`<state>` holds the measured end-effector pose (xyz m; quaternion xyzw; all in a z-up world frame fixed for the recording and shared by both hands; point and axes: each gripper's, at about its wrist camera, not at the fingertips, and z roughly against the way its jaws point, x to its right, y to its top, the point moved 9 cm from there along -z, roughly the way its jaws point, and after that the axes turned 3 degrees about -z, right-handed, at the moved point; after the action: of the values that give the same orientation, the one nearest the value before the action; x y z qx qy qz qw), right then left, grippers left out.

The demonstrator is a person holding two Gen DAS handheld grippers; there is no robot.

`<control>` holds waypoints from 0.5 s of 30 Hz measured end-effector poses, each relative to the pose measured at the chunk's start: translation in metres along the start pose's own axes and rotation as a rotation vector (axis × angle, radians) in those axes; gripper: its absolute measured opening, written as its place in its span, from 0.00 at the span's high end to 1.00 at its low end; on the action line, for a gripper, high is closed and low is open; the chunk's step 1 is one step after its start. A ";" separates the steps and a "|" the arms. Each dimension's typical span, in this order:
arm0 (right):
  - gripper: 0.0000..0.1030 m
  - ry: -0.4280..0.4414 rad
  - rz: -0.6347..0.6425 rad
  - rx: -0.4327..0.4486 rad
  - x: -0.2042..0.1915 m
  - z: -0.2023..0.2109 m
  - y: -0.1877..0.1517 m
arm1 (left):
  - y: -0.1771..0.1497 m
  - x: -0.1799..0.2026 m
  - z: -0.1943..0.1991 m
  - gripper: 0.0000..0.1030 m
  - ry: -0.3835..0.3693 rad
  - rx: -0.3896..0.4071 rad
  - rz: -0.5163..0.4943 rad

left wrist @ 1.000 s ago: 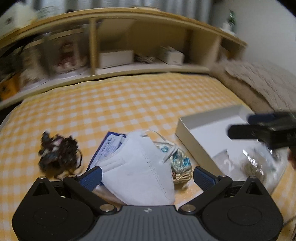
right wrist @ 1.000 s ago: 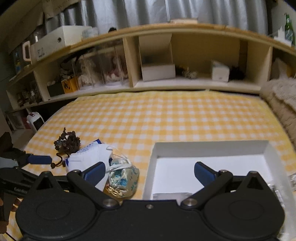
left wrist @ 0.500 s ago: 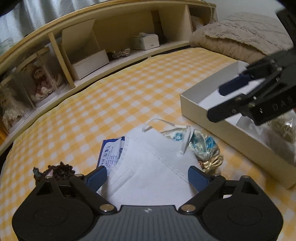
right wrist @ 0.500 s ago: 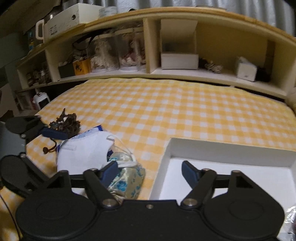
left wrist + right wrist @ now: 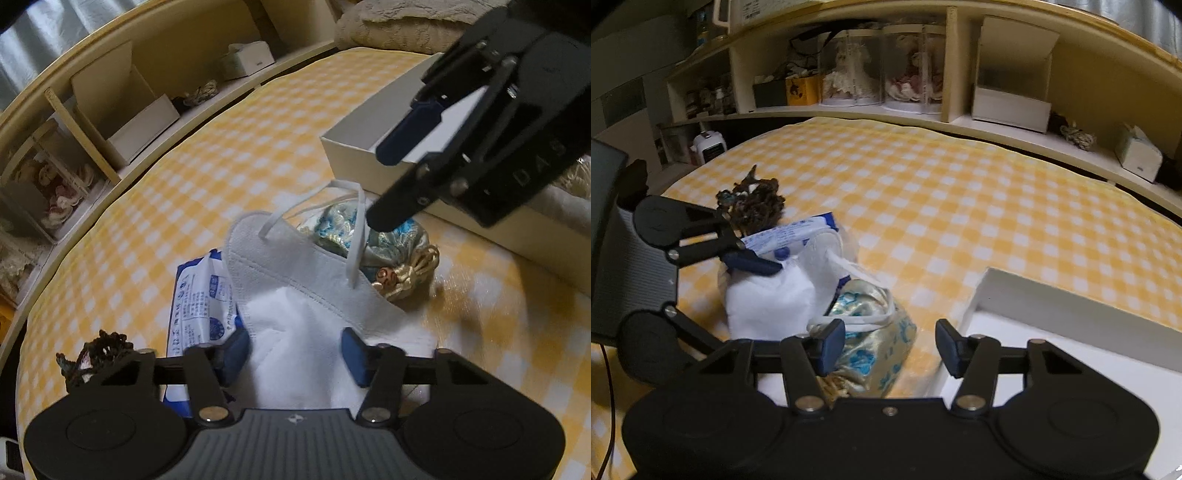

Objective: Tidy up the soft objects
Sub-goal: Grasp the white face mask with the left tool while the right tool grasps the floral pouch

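The left gripper (image 5: 293, 350), half open, seems to pinch the white mask (image 5: 295, 295); it should squeeze gently. The right gripper (image 5: 890, 347) hangs open, holding nothing.

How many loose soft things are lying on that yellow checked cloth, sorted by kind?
White face mask: 1
Blue-and-white wipes packet: 1
Blue-and-gold brocade pouch: 1
Dark tangled cord bundle: 1
Total: 4
The left gripper has its jaws around the mask; the right gripper is open. The white box is not counted.

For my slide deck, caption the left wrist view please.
Left gripper closing around a white face mask beside a brocade pouch.
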<state>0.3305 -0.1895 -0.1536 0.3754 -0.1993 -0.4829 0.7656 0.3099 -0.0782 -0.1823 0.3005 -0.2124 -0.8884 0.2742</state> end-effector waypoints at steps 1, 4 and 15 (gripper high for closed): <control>0.47 0.003 -0.002 -0.001 -0.001 0.000 0.000 | 0.000 -0.001 0.001 0.63 0.000 -0.003 0.006; 0.47 0.007 0.001 -0.007 -0.004 0.002 -0.001 | 0.000 -0.006 0.004 0.73 0.004 -0.005 0.035; 0.47 0.054 0.057 -0.040 -0.020 -0.001 -0.004 | 0.000 -0.046 0.036 0.80 -0.033 0.044 0.356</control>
<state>0.3201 -0.1726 -0.1567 0.3672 -0.1795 -0.4543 0.7915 0.3169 -0.0424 -0.1369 0.2495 -0.2860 -0.8259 0.4170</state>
